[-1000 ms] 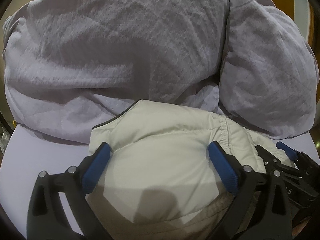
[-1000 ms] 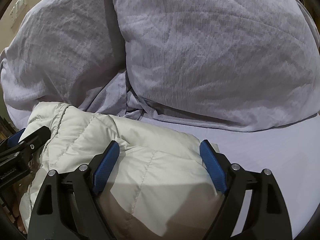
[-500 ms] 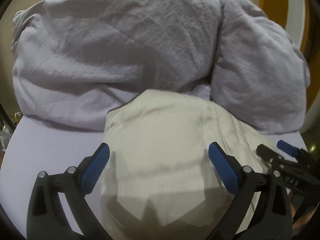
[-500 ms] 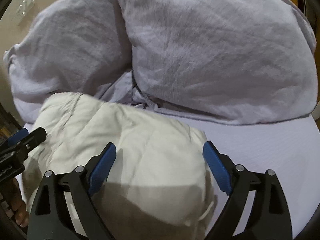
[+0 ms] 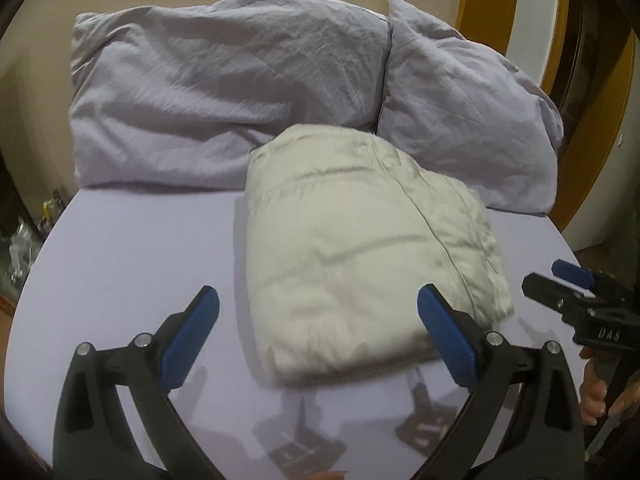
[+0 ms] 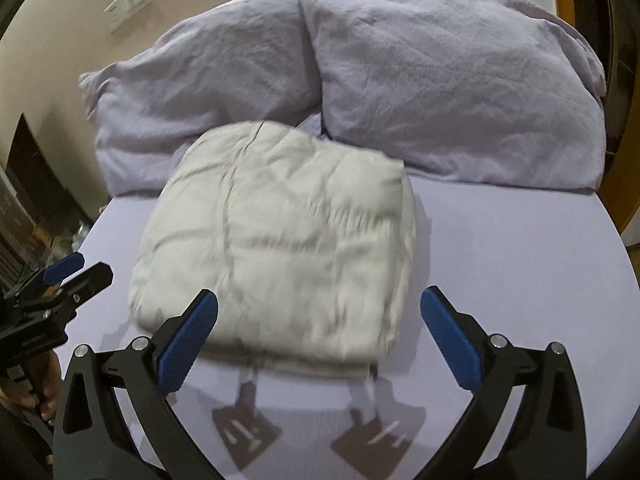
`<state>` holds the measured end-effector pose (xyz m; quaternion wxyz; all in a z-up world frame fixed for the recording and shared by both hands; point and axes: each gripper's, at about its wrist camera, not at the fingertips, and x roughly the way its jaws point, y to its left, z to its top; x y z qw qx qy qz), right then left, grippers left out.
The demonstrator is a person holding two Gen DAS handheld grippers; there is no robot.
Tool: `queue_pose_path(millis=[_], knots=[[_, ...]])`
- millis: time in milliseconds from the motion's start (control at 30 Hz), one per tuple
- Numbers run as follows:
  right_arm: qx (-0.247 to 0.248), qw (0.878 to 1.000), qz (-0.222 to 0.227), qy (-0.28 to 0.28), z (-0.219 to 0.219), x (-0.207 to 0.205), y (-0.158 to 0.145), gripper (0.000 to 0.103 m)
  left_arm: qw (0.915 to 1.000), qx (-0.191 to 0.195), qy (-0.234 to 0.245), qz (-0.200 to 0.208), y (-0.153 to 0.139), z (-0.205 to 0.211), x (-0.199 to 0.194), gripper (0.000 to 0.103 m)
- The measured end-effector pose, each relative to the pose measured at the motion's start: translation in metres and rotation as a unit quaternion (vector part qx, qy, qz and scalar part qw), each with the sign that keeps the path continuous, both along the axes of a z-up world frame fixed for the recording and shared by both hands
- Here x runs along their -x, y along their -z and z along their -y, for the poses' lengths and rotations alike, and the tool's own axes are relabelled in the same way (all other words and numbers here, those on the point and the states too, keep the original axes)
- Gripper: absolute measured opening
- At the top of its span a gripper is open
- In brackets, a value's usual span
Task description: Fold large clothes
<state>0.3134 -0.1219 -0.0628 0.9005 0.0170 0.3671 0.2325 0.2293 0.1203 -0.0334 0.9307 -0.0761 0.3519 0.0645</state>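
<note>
folded cream jacket (image 5: 360, 248) lies long axis toward pillows (image 5: 224, 96); left claw (image 5: 316, 332) released, right claw (image 6: 320, 332) opening, empty.

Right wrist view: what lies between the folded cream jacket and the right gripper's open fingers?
Only bare lavender sheet with the grippers' shadows; the right gripper, jaws opening, holds nothing, clear of the folded cream jacket.

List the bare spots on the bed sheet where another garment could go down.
Left of the folded cream jacket, the sheet is bare up to the left pillow. Right of it, a bare strip runs below the right pillow. The near edge is bare too, shadows only. Crowded: the back, where the jacket butts the pillows.
</note>
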Motion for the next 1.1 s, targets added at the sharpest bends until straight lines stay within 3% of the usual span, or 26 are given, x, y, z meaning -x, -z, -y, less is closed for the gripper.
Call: queue_pose_path(millis=[200,333,867,1100], knots=[[0.013,1.000,0.014,-0.010,0.008,0.046,0.001,0.102,0.9994,0.029,-0.017,0.008,-0.001,0.012,0.045,0.099],[0.017,1.000,0.019,-0.009,0.009,0.063,0.003,0.102,0.9993,0.029,-0.022,0.007,0.002,0.021,0.063,0.099],[-0.010,1.000,0.003,0.002,0.011,0.078,0.012,0.102,0.9996,0.020,-0.018,0.012,0.004,0.029,0.080,0.101],[-0.014,1.000,0.004,0.006,0.010,0.078,0.012,0.102,0.9991,0.037,-0.007,0.018,0.005,0.028,0.082,0.101]])
